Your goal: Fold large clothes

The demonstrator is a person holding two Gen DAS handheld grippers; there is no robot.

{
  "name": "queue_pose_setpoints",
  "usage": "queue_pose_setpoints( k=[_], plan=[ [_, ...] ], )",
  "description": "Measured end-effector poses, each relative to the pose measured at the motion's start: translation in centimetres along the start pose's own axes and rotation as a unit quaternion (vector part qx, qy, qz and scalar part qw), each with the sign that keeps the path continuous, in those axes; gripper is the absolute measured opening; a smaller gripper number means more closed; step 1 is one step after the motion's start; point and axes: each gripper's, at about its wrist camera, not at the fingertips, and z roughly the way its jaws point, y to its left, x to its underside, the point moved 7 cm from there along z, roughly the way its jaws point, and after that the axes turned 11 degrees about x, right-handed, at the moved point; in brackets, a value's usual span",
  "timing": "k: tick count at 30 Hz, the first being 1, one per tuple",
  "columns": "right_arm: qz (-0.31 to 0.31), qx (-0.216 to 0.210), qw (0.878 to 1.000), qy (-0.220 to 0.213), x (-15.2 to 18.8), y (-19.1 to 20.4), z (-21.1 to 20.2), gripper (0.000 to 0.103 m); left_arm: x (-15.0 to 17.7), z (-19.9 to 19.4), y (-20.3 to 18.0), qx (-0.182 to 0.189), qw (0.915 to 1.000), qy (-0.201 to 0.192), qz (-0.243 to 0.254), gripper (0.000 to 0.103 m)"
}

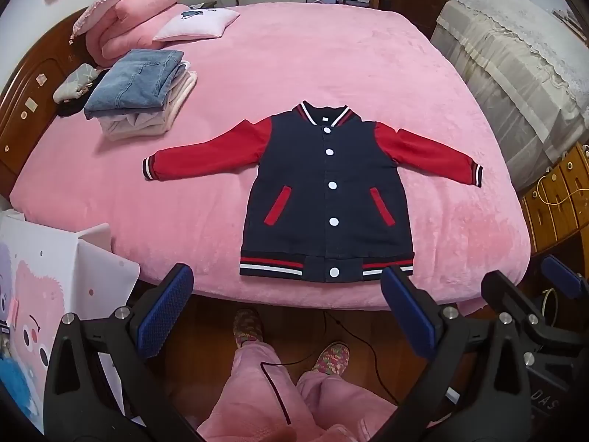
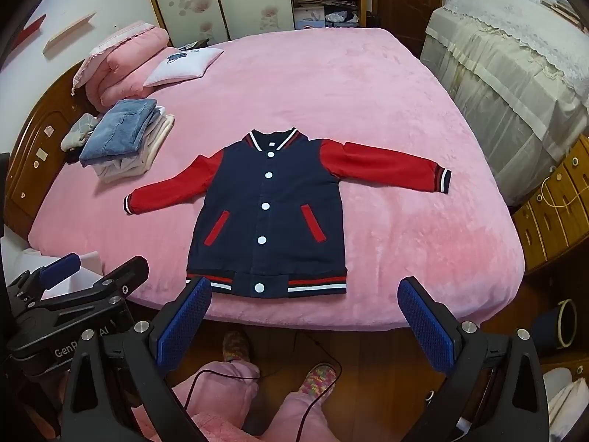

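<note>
A navy jacket [image 1: 324, 191] [image 2: 268, 217] with red sleeves, white snaps and striped trim lies flat and face up on the pink bed [image 1: 331, 59] [image 2: 331, 84], both sleeves spread out sideways, its hem toward the near edge. My left gripper [image 1: 287, 294] hovers open in front of the bed's near edge, below the hem, nothing between its blue pads [image 1: 165, 313]. My right gripper [image 2: 305, 313] is likewise open and empty, held just short of the hem. Each gripper shows at the edge of the other's view.
A stack of folded clothes topped by jeans [image 1: 136, 84] [image 2: 117, 132] sits at the bed's left, beside pink bedding [image 1: 129, 11] and a white pillow [image 1: 198, 22]. A person's pink-trousered legs and slippers [image 1: 246, 328] stand on the wood floor. A covered cabinet [image 1: 515, 66] and drawers [image 1: 559, 199] stand at right.
</note>
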Motion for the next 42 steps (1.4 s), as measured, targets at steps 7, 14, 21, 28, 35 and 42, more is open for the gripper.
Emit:
queue_pose_setpoints(
  k=[7,14,21,28,35,42],
  plan=[
    [-0.002,0.003,1.0,0.0,0.0,-0.2,0.1,0.103,0.0,0.0,0.0,0.002,1.0,-0.001,-0.001,0.101],
    [-0.003,0.004,1.0,-0.001,-0.2,-0.4,-0.1,0.103,0.0,0.0,0.0,0.002,1.0,-0.001,-0.001,0.101],
    [-0.003,0.006,1.0,0.0,-0.2,-0.6,-0.1,0.103,-0.2,-0.3,-0.6,0.002,1.0,-0.003,-0.001,0.101],
    [-0.004,0.006,1.0,0.0,-0.3,-0.9,0.1,0.103,-0.6,-0.3,-0.9,0.003,1.0,-0.006,-0.005,0.101],
    [-0.005,0.006,1.0,0.0,-0.4,-1.3,0.1,0.103,-0.3,-0.9,-1.0,0.0,0.9999,-0.011,-0.009,0.101],
    [-0.011,0.003,1.0,-0.006,0.1,-2.4,0.0,0.103,0.4,-1.3,-1.2,-0.008,0.9997,-0.019,-0.012,0.101]
  ],
)
